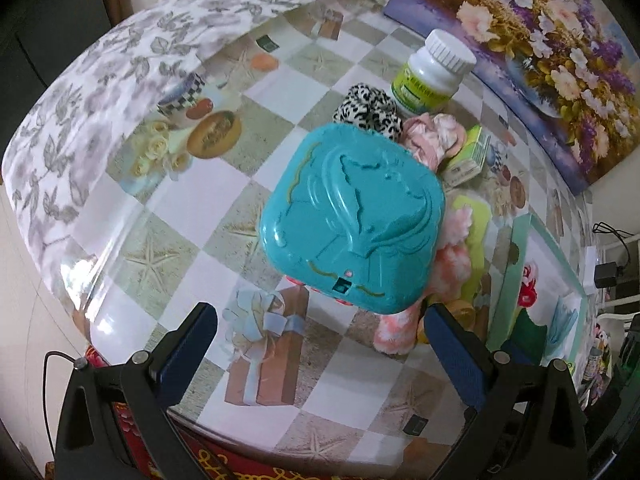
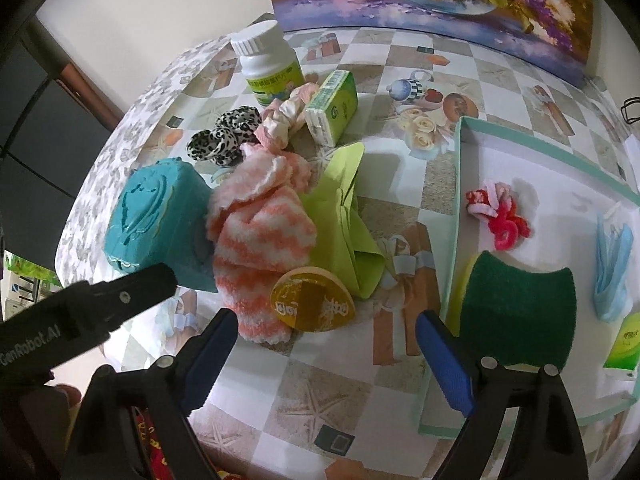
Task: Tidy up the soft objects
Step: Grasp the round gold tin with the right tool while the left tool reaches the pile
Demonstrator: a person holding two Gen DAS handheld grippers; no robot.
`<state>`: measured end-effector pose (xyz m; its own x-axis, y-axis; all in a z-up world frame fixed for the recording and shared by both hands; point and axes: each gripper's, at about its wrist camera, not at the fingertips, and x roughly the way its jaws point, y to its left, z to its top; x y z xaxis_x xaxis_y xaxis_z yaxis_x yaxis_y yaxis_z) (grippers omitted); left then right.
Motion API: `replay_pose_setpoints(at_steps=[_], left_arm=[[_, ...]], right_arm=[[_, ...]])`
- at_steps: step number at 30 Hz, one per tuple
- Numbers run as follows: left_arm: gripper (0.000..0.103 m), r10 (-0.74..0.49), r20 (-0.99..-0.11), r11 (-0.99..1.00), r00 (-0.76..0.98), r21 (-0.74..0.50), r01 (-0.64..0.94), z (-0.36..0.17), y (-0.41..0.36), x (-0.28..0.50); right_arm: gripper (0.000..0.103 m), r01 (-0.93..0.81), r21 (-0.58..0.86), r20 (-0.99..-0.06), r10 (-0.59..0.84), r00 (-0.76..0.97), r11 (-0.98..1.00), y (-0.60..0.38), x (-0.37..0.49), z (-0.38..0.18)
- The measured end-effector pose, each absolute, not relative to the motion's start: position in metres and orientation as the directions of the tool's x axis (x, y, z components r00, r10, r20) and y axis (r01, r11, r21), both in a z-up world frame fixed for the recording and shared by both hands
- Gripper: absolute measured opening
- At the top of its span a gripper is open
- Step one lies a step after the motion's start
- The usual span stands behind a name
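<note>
A cluttered patterned surface (image 2: 320, 392) is shown from both wrist cameras. The fuzzy pink-and-white sock (image 2: 260, 240) lies in the central heap, touching the teal plastic box (image 2: 156, 220) on one side and a folded lime-green cloth (image 2: 344, 216) on the other; a round amber disc (image 2: 312, 296) rests against its near end. A leopard-print scrunchie (image 2: 224, 136) and a pale pink scrunchie (image 2: 284, 120) lie behind it, near a white bottle (image 2: 268, 64). The tray (image 2: 456, 208) to the right already holds a sponge (image 2: 520, 312) and red hair ties (image 2: 500, 216). The right gripper (image 2: 324, 340) is held above the sock's near end, its jaws wide and empty. The left gripper (image 1: 320, 336) hovers over the box, jaws likewise apart with nothing held. The sock is judged light, limp and compressible; a pinch through a bunched fold near its middle is advised, clear of the disc.
</note>
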<state>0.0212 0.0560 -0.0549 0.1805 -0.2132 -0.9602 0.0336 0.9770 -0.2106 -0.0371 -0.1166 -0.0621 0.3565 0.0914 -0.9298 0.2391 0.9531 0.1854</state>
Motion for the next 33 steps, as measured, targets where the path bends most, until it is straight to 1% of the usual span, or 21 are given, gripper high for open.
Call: replay_pose_setpoints(at_steps=[5,9,12,16,26,29,31,33], left_arm=[[0.103,-0.201,-0.969,0.979,0.146,-0.201,0.01,-0.063,0.059,0.023],[0.103,-0.199,-0.972,0.978,0.126,-0.205,-0.039,-0.068,0.067,0.025],[0.103,-0.198,-0.973,0.978,0.118,-0.204,-0.042,-0.069,0.07,0.025],[0.103,-0.2,-0.973,0.978,0.118,-0.205,-0.035,-0.068,0.072,0.025],[0.103,-0.207,-0.973,0.977,0.102,-0.212,-0.033,-0.071,0.064,0.026],[0.103,-0.207,-0.973,0.977,0.1,-0.211,-0.037,-0.072,0.064,0.026],[0.103,-0.206,-0.974,0.977,0.099,-0.21,-0.036,-0.072,0.064,0.026],[0.103,-0.208,-0.973,0.977,0.098,-0.212,-0.034,-0.073,0.064,0.027]], right_arm=[[0.089,0.23,0.167,-0.937,0.082,0.34,0.959,-0.115,-0.034,-0.069],[0.083,0.226,0.17,-0.94,0.089,0.329,0.959,-0.112,-0.03,-0.075],[0.081,0.227,0.175,-0.941,0.094,0.326,0.958,-0.11,-0.027,-0.078],[0.076,0.225,0.184,-0.941,0.105,0.322,0.957,-0.107,-0.023,-0.081],[0.072,0.212,0.158,-0.95,0.09,0.298,0.964,-0.093,-0.008,-0.094],[0.067,0.215,0.147,-0.954,0.082,0.287,0.965,-0.089,-0.004,-0.099],[0.061,0.223,0.143,-0.956,0.077,0.282,0.964,-0.09,-0.002,-0.102],[0.058,0.239,0.155,-0.956,0.085,0.281,0.959,-0.093,-0.003,-0.104]])
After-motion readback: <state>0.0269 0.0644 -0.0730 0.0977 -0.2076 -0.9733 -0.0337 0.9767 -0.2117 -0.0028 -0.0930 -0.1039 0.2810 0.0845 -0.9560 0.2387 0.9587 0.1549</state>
